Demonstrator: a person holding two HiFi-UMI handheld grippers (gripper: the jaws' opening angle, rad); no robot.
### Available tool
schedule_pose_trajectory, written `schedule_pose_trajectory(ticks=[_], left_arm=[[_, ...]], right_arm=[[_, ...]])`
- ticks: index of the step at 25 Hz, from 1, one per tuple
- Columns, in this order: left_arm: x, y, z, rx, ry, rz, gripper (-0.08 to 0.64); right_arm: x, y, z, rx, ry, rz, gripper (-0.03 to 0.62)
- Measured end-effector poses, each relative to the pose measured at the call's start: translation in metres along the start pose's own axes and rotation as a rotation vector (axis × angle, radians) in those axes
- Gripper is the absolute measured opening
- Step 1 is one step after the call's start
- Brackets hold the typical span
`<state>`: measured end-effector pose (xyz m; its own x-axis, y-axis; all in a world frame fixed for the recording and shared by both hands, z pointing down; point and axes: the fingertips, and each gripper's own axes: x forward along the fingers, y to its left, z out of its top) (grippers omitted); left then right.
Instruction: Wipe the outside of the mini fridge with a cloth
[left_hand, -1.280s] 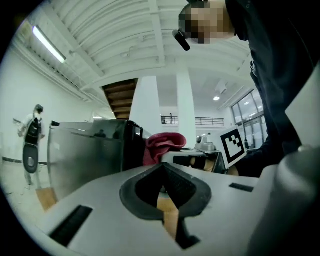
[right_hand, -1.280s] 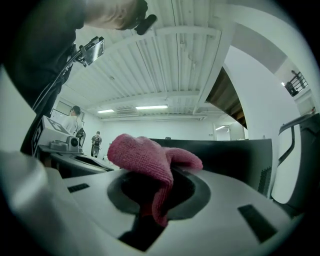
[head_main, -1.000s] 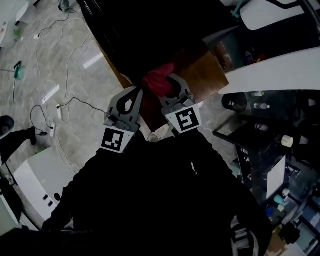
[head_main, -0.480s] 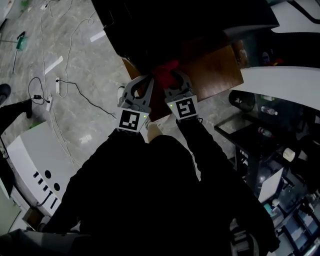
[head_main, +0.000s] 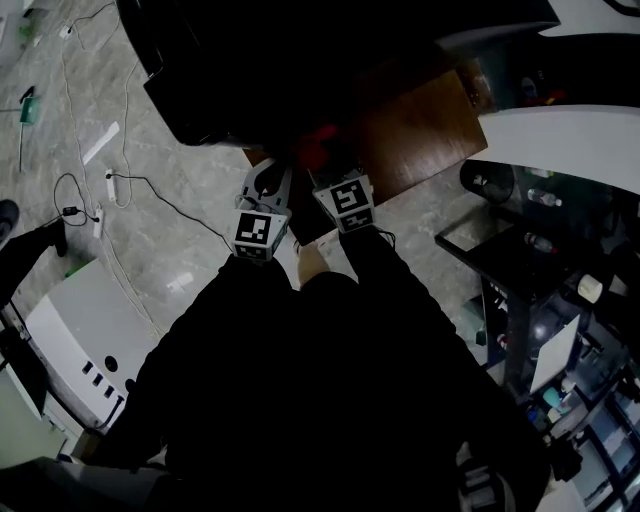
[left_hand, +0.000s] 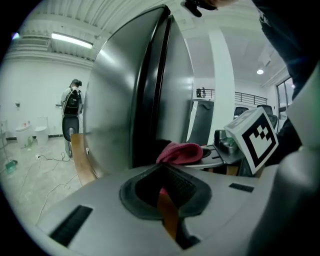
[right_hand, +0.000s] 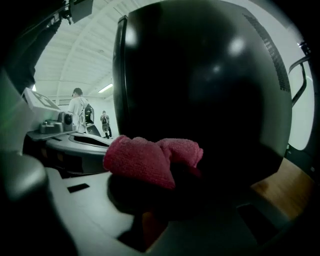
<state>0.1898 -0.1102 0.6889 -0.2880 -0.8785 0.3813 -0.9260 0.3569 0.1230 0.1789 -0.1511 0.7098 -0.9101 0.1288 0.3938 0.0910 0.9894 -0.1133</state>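
Note:
The mini fridge (head_main: 250, 60) is a dark, glossy box on a wooden board (head_main: 420, 130). Its side looks silver in the left gripper view (left_hand: 120, 100) and fills the right gripper view as a black face (right_hand: 200, 90). A red cloth (right_hand: 150, 160) is bunched in my right gripper (right_hand: 165, 200), which is shut on it close to the fridge's face. The cloth (head_main: 318, 142) shows dimly just ahead of the right gripper (head_main: 325, 165). My left gripper (head_main: 268, 180) is beside it, jaws shut with nothing in them (left_hand: 162, 172). The cloth (left_hand: 180, 152) is to its right.
Cables and a power strip (head_main: 105, 190) lie on the grey floor at left. A white box (head_main: 80, 340) stands at lower left. A black shelf with small items (head_main: 540, 280) and a white curved tabletop (head_main: 570, 140) are at right. People (right_hand: 77, 107) stand far off.
Both grippers have moved forward, closer to the fridge and to each other. The cloth is now nearer the fridge's face and largely in its shadow.

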Motion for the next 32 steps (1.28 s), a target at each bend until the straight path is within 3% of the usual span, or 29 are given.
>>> schedule_pose_trajectory(ticks=[6,10,13,16,24,28,32], left_arm=[[0.003,-0.003,-0.001,0.064,0.048,-0.006,0.002],[-0.010,-0.012,0.027,0.095,0.020,-0.013,0.002],[-0.019,-0.031,0.054,0.087,-0.014,-0.025,0.002],[-0.026,-0.061,0.095,0.072,-0.068,-0.058,0.002],[-0.025,-0.157,0.261,-0.011,-0.389,-0.287,0.002],[-0.025,-0.172,0.312,0.047,-0.479,-0.285,0.002],[-0.008,-0.170,0.327,0.123,-0.491,-0.239,0.002]], right_arm=[[0.015,-0.008,-0.039,0.077,0.155,-0.009,0.081],[-0.001,-0.006,-0.026,0.071,0.134,0.010,0.084],[-0.039,-0.015,0.012,0.071,0.030,-0.017,0.083],[-0.091,-0.032,0.075,0.021,-0.120,-0.068,0.083],[-0.210,-0.104,0.252,-0.117,-0.467,-0.216,0.083],[-0.230,-0.126,0.301,-0.159,-0.532,-0.228,0.083],[-0.228,-0.140,0.318,-0.181,-0.554,-0.235,0.083]])
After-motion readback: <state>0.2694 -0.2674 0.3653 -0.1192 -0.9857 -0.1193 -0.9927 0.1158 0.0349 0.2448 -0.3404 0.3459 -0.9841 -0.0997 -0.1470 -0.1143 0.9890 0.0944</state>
